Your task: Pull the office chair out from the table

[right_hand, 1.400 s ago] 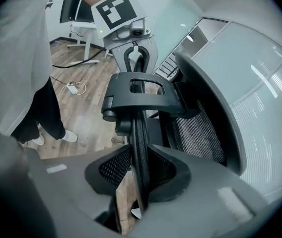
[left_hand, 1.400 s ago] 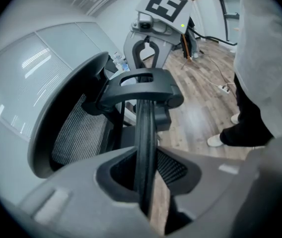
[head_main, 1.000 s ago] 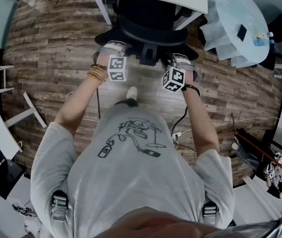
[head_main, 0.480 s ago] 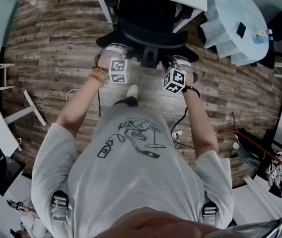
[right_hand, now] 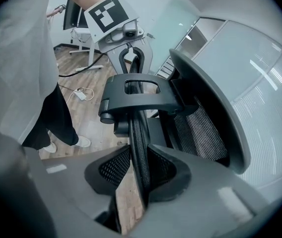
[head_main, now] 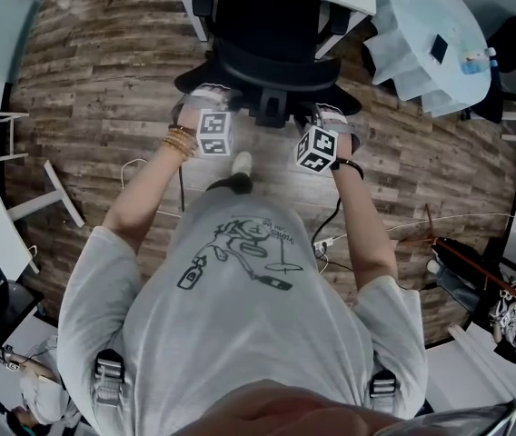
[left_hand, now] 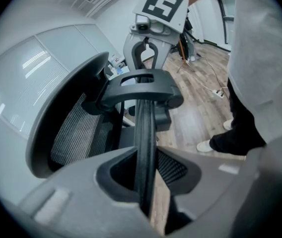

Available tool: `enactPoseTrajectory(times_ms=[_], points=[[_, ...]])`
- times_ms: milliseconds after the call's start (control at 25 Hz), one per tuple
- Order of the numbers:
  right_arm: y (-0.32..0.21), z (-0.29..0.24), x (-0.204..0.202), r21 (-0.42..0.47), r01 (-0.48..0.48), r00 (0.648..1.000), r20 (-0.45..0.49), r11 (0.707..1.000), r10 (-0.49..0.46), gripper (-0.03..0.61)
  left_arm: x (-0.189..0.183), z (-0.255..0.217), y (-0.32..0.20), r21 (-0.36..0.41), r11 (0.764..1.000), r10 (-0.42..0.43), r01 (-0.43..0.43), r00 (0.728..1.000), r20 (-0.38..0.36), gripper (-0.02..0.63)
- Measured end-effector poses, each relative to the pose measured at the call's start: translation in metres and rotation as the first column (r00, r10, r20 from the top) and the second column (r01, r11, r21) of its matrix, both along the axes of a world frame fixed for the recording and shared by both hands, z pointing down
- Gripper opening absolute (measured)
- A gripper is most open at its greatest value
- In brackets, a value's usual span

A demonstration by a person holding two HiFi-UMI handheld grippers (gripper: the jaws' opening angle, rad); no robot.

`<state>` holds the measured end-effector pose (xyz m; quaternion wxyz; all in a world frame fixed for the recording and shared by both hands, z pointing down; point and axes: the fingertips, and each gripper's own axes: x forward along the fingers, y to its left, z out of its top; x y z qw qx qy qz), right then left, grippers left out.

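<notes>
Both the left gripper [left_hand: 146, 190] and right gripper [right_hand: 140, 182] pinch the office chair's [head_main: 272, 25] back rim, seemingly tight, between barely parted jaws.

Head overhead; both gripper views near, sharing chair [head_main: 272, 62]

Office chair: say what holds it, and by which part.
The left claw and right claw each clamp the office chair by its backrest's top rim.
</notes>
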<state>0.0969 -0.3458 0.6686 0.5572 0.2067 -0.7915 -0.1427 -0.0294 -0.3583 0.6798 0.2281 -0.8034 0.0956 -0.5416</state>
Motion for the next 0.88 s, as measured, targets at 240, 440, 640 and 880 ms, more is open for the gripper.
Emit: enactPoseTrajectory(times_ms=[240,440,640,880], points=[[0.034,-0.001,-0.001,-0.024,-0.008,1.000,0.018,1.000,0.009,0.110,-0.004,0.007,0.038,-0.032,0.999,-0.008,0.009,1.000,0.016,0.103],[0.062,-0.001,0.003,-0.024,-0.003,1.000,0.020,1.000,0.004,0.110,0.000,0.007,0.066,-0.017,1.000,-0.017,0.017,1.000,0.014,0.103],[0.095,-0.002,0.006,-0.031,0.002,1.000,0.024,1.000,-0.002,0.110,0.003,0.007,0.100,-0.035,0.999,-0.025,0.025,1.000,0.013,0.104],[0.142,-0.003,0.009,-0.024,0.011,1.000,0.026,1.000,-0.010,0.110,0.008,-0.001,0.145,-0.015,0.999,-0.032,0.032,0.999,0.007,0.104]])
